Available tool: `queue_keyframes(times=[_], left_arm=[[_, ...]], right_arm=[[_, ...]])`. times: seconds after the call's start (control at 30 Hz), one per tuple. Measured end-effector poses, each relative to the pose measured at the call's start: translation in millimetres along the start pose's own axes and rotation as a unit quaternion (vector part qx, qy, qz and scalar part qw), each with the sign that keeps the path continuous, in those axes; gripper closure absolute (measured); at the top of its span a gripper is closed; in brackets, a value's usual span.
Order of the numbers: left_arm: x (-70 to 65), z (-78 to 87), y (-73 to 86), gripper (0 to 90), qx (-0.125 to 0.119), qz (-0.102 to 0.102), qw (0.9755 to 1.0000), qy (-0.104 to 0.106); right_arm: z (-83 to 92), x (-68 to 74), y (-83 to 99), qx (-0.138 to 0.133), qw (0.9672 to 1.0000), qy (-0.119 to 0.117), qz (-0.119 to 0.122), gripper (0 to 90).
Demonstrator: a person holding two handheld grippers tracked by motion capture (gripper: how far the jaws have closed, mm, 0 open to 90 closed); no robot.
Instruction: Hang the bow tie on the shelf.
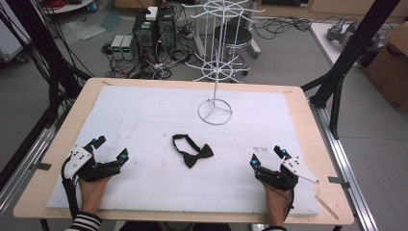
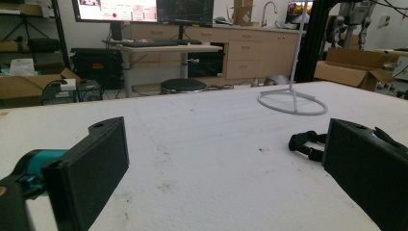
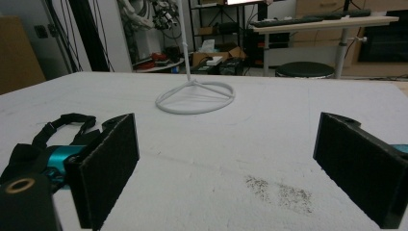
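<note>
Sitting on the bench, bow tie (image 1: 192,150) lies between left tongs (image 1: 111,148) and right tongs (image 1: 266,156); both spread apart, empty.

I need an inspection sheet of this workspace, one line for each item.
Surface: white foam sheet on a wooden table; a dark speckled patch near the right claw.
Job's things: black bow tie lying flat at the middle; white wire display stand behind it.
Clutter: nothing seen.
Grippers: left claw and right claw both open, holding nothing, resting near the front edge.
Cables: a black cable along each forearm.
Surroundings: computers, stool, cardboard boxes, floor cables.
</note>
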State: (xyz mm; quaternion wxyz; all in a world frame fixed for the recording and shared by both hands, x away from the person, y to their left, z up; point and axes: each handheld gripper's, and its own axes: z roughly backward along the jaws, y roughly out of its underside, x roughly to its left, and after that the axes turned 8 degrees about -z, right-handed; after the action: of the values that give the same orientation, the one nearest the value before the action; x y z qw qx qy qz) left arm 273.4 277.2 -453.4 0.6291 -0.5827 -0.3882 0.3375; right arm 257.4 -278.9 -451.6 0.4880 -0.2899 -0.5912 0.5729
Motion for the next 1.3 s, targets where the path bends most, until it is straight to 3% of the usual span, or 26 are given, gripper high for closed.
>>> queue_keyframes(times=[0.7,1.3], left_arm=[[0.5,-0.2,0.0,2.9,0.001,0.004,1.0000,0.001],[1.4,0.3,0.2,2.9,-0.002,0.009,1.0000,0.001]], right_arm=[[-0.5,0.9,0.0,0.000,1.0000,0.004,0.004,7.7],[-8.8,0.7,-3.4,0.039,0.9989,0.025,-0.001,7.7]])
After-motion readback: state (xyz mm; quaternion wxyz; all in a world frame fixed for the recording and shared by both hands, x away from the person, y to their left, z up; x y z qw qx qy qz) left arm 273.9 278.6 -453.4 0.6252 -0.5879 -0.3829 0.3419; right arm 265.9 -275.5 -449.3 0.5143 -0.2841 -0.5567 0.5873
